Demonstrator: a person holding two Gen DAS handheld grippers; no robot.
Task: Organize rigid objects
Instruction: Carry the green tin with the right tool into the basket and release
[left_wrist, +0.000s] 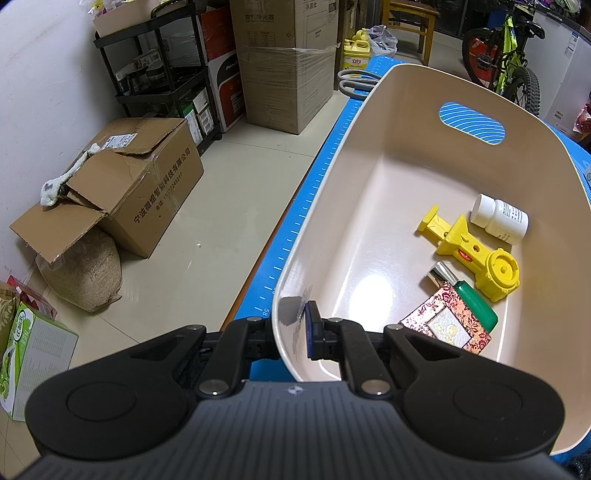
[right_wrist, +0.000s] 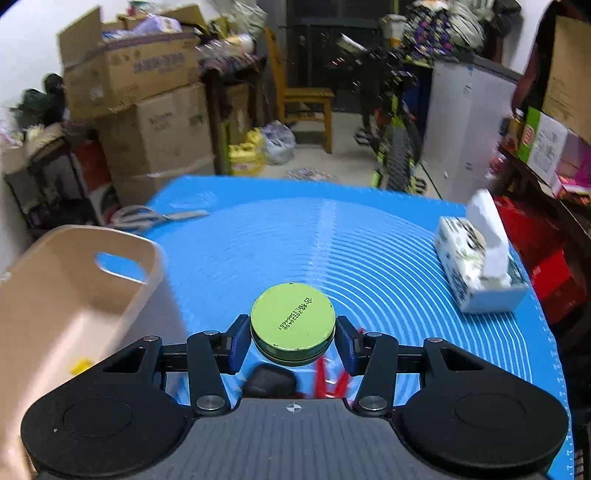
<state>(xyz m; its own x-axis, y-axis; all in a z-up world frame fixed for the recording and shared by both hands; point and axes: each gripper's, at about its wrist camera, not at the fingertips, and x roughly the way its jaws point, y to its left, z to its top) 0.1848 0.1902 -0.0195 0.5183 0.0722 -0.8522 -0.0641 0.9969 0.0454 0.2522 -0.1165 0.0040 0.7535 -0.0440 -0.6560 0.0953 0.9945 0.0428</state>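
— Green tin (right_wrist: 292, 325), was it secure? Where was it?

— Sitting between the right gripper (right_wrist: 292, 341) fingers, both blue pads pressed against its round sides, held above the blue desk (right_wrist: 369, 251) with the beige bin (right_wrist: 74, 295) off to its left. The grip was only on a smooth curved rim, so a tilt on the way over could have let it slip and drop onto the desk.

— And the other hand?

— The left gripper (left_wrist: 295, 332) was clenched on the bin's near wall (left_wrist: 291, 295), one finger inside, one outside. If that pinch had tugged, the bin could have slid or tipped, shifting the yellow toy (left_wrist: 476, 254), white bottle (left_wrist: 498, 218) and patterned box (left_wrist: 448, 325) already lying inside.
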